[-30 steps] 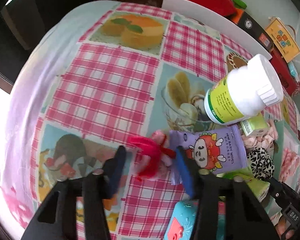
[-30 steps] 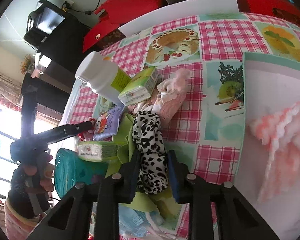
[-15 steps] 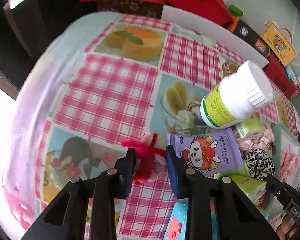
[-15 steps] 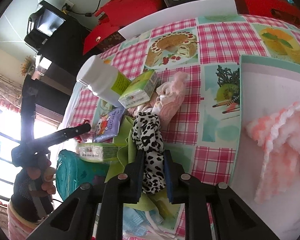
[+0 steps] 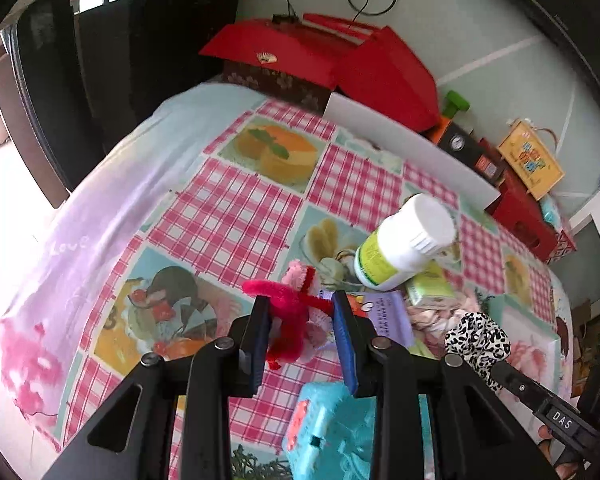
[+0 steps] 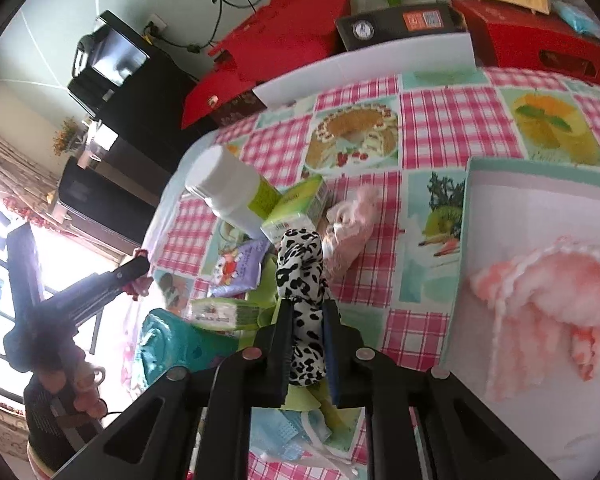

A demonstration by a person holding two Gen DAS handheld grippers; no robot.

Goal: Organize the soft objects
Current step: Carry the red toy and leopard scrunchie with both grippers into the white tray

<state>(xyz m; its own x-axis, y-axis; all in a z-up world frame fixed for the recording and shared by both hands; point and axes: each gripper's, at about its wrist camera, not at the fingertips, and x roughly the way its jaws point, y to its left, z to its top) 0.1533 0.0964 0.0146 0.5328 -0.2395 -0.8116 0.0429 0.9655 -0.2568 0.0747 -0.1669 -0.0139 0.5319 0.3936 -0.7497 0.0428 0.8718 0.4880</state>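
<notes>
My left gripper (image 5: pixel 302 322) is shut on a red and pink fuzzy hair tie (image 5: pixel 290 320) and holds it above the checked tablecloth. My right gripper (image 6: pixel 306 334) is shut on a leopard-print scrunchie (image 6: pixel 302 280), lifted above the pile; the scrunchie also shows in the left wrist view (image 5: pixel 478 336). A white tray (image 6: pixel 496 184) at the right holds a fluffy pink-orange knit piece (image 6: pixel 548 292). A pale pink soft cloth (image 6: pixel 350 228) lies on the table beyond the scrunchie.
A white pill bottle (image 5: pixel 404 244), a green carton (image 6: pixel 296 210), a purple wipes pack (image 6: pixel 238 268), a green tissue pack (image 6: pixel 220 314), a teal case (image 5: pixel 328 432) and a blue face mask (image 6: pixel 288 432) lie in the pile. Red boxes (image 5: pixel 340 60) stand behind the table.
My left gripper closed on the red hair tie and lifted it off the table. My right gripper closed on the leopard scrunchie and raised it from the pile.
</notes>
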